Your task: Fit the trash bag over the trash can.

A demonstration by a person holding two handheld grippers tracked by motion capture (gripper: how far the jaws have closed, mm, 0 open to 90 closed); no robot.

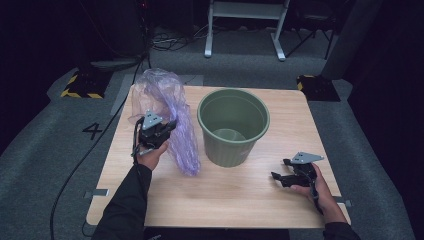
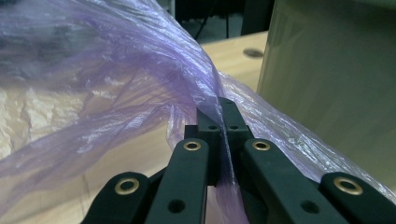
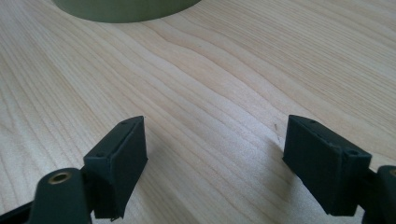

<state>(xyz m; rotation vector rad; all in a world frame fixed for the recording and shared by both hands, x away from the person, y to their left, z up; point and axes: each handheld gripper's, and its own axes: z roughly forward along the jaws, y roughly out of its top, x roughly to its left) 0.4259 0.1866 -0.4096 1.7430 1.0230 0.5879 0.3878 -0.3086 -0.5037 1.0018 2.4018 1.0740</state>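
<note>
Purple bag (image 1: 172,117) perhaps veiling left claw (image 1: 171,125)

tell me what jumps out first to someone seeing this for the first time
A crinkled purple plastic bag billows at the table's left, pinched in the shut left claw. Just right of it stands a green bin, mid-table, open and seemingly empty. The right claw rests open near the wooden table's right front, holding nothing.
</note>
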